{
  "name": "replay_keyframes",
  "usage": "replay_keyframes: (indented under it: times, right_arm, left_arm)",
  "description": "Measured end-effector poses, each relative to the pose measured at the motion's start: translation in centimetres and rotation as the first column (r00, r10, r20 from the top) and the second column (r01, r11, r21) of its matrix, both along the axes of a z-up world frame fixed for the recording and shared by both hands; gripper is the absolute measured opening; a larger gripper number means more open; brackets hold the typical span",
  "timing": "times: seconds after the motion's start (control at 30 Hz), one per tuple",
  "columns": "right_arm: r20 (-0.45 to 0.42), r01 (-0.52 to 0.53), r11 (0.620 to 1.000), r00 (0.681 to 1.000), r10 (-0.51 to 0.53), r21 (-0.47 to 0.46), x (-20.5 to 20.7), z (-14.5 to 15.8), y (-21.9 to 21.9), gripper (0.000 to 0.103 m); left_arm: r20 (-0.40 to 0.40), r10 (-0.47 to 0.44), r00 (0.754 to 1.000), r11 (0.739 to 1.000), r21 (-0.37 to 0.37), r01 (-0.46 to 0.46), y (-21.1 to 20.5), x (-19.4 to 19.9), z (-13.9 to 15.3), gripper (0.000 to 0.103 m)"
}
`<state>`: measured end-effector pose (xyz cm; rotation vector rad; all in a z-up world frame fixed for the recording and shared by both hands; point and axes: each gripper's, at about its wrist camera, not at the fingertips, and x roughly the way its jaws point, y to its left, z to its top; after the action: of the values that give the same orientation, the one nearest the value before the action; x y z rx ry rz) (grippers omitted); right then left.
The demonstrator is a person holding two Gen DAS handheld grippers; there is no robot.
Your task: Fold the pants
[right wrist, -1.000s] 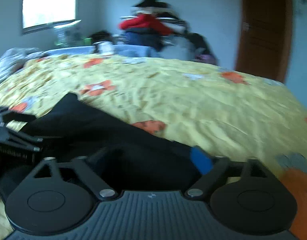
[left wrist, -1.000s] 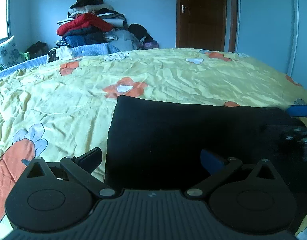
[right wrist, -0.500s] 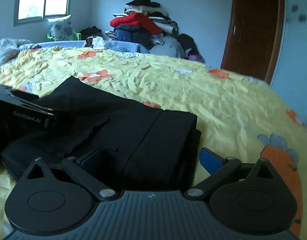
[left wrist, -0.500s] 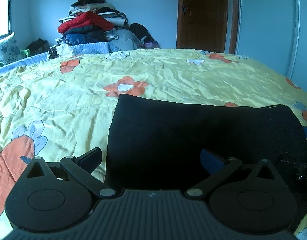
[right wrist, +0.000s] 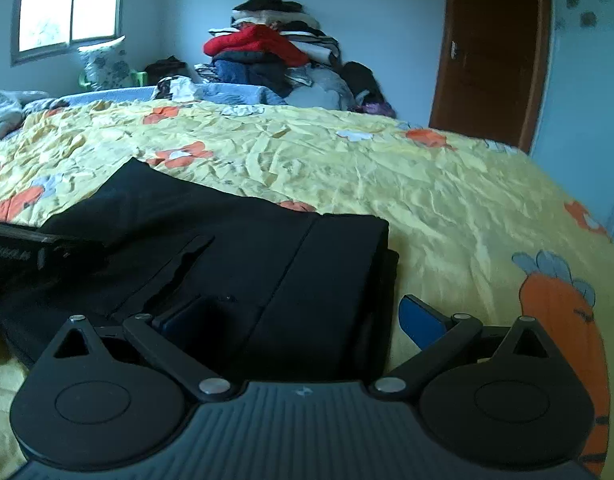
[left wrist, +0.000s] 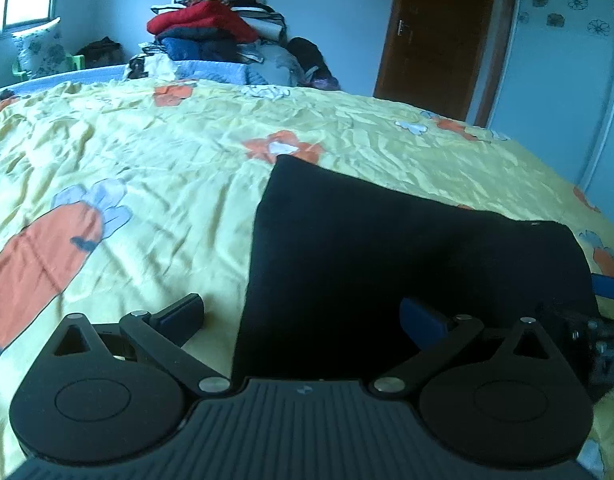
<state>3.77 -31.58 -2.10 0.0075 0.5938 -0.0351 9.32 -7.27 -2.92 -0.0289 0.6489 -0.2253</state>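
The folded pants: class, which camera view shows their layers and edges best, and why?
The right wrist view: the pants show stacked layers, a seam and a folded edge. The left wrist view shows the same pants only as a flat, featureless black shape.

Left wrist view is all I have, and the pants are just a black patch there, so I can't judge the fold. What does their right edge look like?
Observer: The right wrist view shows the pants with stacked layers at that edge, the top one slightly short of the lower.
Operator: Is the right gripper holding them?
Observer: No. The right gripper is open, with one finger over the cloth and the other over the sheet.
Operator: Anything on top?
Observer: A pocket slit runs diagonally across the top layer.
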Motion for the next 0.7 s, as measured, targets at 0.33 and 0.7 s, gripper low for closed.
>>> replay_keyframes:
  times: [0.33,0.7]
  right_arm:
    - [-0.052,0.021,0.985,0.999,-0.012,0.172,0.5,-0.7,-2.1,0.103]
    - [-0.050,0.000,0.978,0.999,0.011,0.210,0.4,-0.6,-2.6,0.103]
  left_arm:
    - [-0.002,0.005,1.000,1.000,-0.006,-0.005,1.6,-1.0,0.0,0.103]
    - [-0.034,-0.175,0.984,0.983,-0.056,0.173,2.7,0.4,0.4,0.103]
